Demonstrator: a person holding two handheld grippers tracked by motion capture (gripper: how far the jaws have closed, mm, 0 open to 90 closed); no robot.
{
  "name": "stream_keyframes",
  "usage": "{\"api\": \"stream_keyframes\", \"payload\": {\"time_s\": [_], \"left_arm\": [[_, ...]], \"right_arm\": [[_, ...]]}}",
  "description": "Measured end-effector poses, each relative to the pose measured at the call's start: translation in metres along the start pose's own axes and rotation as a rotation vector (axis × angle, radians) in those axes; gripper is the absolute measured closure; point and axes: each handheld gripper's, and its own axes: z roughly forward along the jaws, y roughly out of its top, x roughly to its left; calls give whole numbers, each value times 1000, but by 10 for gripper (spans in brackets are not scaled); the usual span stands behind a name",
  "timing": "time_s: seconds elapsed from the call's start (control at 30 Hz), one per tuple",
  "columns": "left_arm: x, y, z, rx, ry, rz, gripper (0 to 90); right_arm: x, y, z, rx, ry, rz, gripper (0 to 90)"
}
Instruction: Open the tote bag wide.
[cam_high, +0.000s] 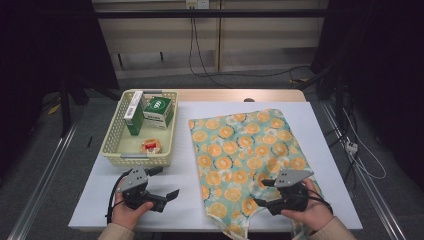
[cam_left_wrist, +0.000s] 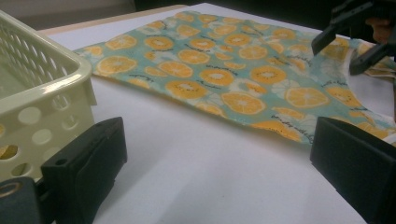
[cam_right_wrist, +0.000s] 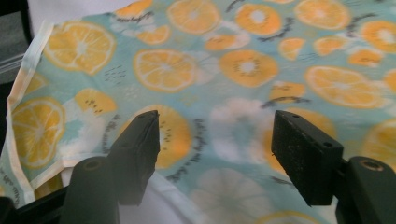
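Note:
A teal cloth bag printed with orange slices (cam_high: 245, 150) lies flat on the white table, its handles at the near edge. In the high view my right gripper (cam_high: 263, 193) hovers over the bag's near part, held by a hand. Its jaws stand open and the printed fabric (cam_right_wrist: 243, 70) shows between and beyond them, untouched by the right gripper (cam_right_wrist: 215, 149). My left gripper (cam_high: 165, 182) rests on bare table in front of the basket, pointing right toward the bag, open with nothing between its fingers. From the left gripper (cam_left_wrist: 219, 172) I see the bag (cam_left_wrist: 224, 79) and the other gripper (cam_left_wrist: 348, 44) beyond.
A cream plastic basket (cam_high: 112, 150) stands at the table's left with a green box (cam_high: 161, 109), an upright green-and-white carton (cam_high: 133, 117) and a small round packet (cam_high: 150, 146). Its corner (cam_left_wrist: 51, 88) sits close to my left jaw. Cables run across the floor behind the table.

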Motion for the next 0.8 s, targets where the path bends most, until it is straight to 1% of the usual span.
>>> {"api": "stream_keyframes", "payload": {"time_s": [0.03, 0.07, 0.1, 0.2, 0.27, 0.3, 0.33, 0.37, 0.4, 0.47, 0.5, 0.57, 0.67, 0.73, 0.77, 0.8], "left_arm": [[0, 0, 0, 1, -1, 0, 38], [0, 0, 0, 3, 3, 1, 38], [0, 0, 0, 4, 2, 1, 38], [0, 0, 0, 6, 0, 3, 38], [0, 0, 0, 2, -1, 0, 37], [0, 0, 0, 2, -1, 0, 38], [1, 0, 0, 3, 1, 2, 38], [1, 0, -1, 1, 2, 0, 38], [1, 0, -2, -7, 4, -8, 37], [2, 0, -4, -6, 10, 10, 37], [2, 0, -4, -10, 7, -1, 37], [2, 0, -6, -16, 10, -7, 37], [2, -1, -7, -14, 14, -9, 36], [2, -1, -6, -14, 12, -9, 37], [2, 0, -6, -13, 15, -7, 36], [1, 0, -6, -14, 14, -9, 37]], "right_arm": [[0, 0, 0, 0, 0, 0, 329], [6, -2, 8, 11, 26, -18, 329], [8, -3, 11, 17, 35, -29, 333], [14, -6, 20, 45, 80, -64, 363], [16, -8, 22, 60, 95, -68, 365], [17, -8, 23, 54, 104, -81, 375], [19, -8, 22, 51, 111, -83, 375], [19, -8, 22, 51, 111, -83, 375], [20, -10, 21, 50, 113, -103, 383], [19, -12, 19, 50, 116, -104, 408], [18, -12, 18, 52, 117, -96, 438], [15, -13, 15, 62, 115, -108, 463], [13, -14, 15, 59, 119, -96, 483], [14, -13, 15, 67, 107, -105, 510], [15, -12, 15, 71, 107, -110, 540], [16, -12, 16, 69, 110, -113, 618]]}}
